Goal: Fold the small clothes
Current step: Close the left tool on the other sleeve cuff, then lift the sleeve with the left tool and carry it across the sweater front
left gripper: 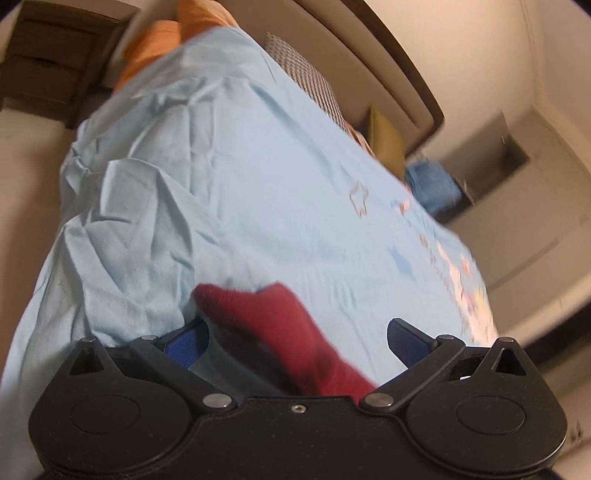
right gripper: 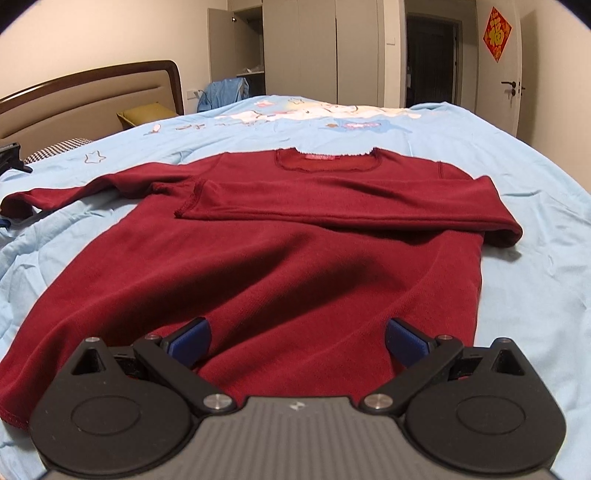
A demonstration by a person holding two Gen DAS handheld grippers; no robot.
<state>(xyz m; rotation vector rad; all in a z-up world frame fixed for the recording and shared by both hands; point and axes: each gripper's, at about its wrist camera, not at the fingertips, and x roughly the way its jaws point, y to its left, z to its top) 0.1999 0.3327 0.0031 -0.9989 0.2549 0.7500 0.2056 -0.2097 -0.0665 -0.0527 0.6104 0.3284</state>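
Bedding first: a pale blue sheet [right gripper: 461, 155] printed with stars and cartoon figures covers the whole bed, rumpled into ridges on the side away from the sweater's folded sleeve. Beyond the sweater's collar stand a padded headboard [right gripper: 92, 92] with a dark wooden rim, a checked pillow [right gripper: 59, 149] and an olive cushion [right gripper: 147, 112] against it, and a heap of blue cloth [right gripper: 221, 94] near an open wardrobe [right gripper: 295, 48]. A red paper decoration [right gripper: 497, 34] hangs on the wall by a white door. In the left wrist view, which is tilted and blurred, orange fabric [left gripper: 155, 48] shows at the far end of the sheet.

A dark red sweater [right gripper: 258, 266] lies flat on the sheet, collar away from the right gripper [right gripper: 297, 341], hem toward it. One sleeve is folded across the chest [right gripper: 351, 210]; the other sleeve [right gripper: 85, 192] stretches straight out from the body toward the rumpled side. Nothing lies on the sweater.

The right gripper hangs over the hem with its jaws spread wide and nothing between them. The left gripper [left gripper: 295, 336] also has its jaws wide apart; the cuff end of the outstretched sleeve [left gripper: 280, 332] runs between its fingers, close to the left one, unpinched.
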